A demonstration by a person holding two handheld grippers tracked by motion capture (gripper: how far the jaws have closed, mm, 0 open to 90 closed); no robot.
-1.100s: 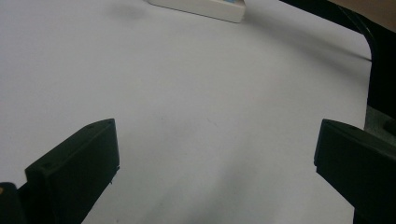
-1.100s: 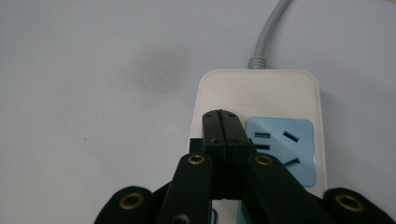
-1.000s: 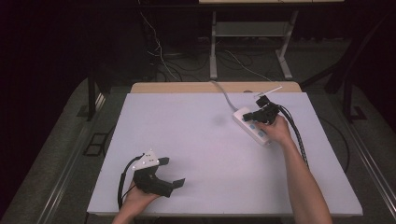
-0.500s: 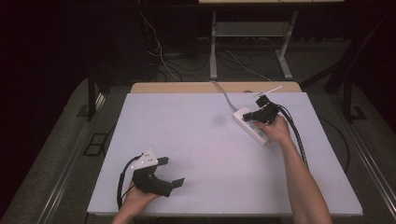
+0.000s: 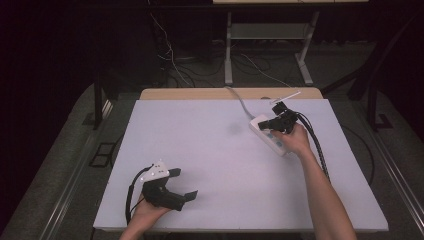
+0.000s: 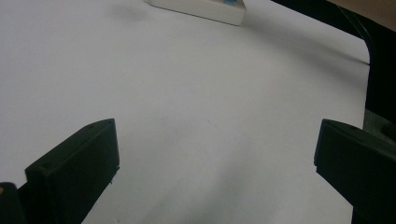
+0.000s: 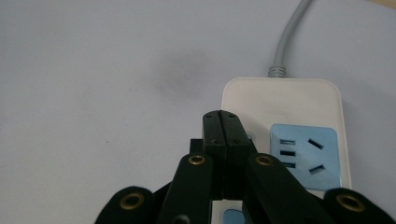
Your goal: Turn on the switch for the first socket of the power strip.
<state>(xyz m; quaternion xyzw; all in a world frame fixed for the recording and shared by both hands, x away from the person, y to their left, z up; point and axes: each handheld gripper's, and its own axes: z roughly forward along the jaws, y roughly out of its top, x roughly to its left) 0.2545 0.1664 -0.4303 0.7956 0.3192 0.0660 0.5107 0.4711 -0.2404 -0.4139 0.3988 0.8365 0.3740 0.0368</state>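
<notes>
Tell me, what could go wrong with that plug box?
The right gripper has its fingers shut, tips over the power strip, maybe pressing a switch. A hard push could slide the strip across the smooth table. Its grey cord runs off the far edge and could tug it askew.

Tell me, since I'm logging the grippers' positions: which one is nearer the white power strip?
Right. The right gripper, jaws shut, sits over the power strip beside its blue socket. The left gripper, jaws open, is far across the table near the front left corner.
</notes>
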